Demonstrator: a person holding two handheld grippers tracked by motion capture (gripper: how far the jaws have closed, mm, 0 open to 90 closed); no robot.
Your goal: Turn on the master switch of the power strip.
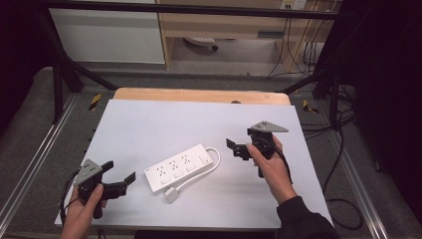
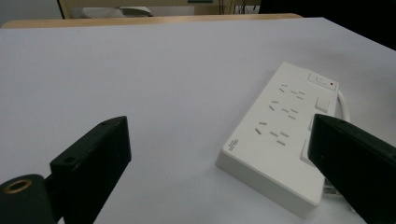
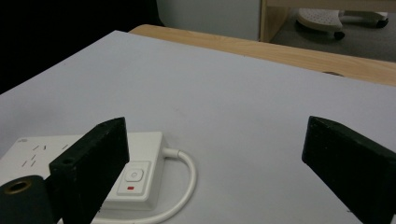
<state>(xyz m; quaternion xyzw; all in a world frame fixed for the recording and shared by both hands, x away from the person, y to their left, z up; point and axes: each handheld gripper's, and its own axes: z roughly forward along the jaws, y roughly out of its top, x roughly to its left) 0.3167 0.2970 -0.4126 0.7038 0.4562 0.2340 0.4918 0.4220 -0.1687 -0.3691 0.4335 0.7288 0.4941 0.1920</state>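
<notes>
- White sheet covers the worktop (image 1: 149, 119), with a bare wooden strip along the far edge; a dark metal frame stands around it, and cabinets and loose cables sit on the floor beyond.
- Power strip (image 1: 180, 169) lies flat near the middle of the worktop, angled, between your two hands. Its white cord (image 1: 211, 164) loops out from the switch end and runs back along the near side to the plug (image 1: 171, 194), which rests just beside the strip's near long edge.
- Left tool (image 1: 120, 174): jaws stand wide apart, nothing between them. It hovers near the strip's plain end, not touching. In the left gripper view the strip's near corner (image 2: 233, 161) sits between the jaws, further ahead.
- Right tool (image 1: 236, 148): jaws likewise spread wide and empty, near the switch end but apart from it. The right gripper view shows the rocker switch with a red mark (image 3: 133, 179) just past the one jaw.
- Handling, as judged: rigid plastic body, light, smooth, likely to slide on the sheet if you push it sideways. The cord is springy and may drag or swing the plug.
- Hold, as judged: close across the narrow width at either end, on the side walls, clear of the switch. For the plug, pinch its flat sides.
</notes>
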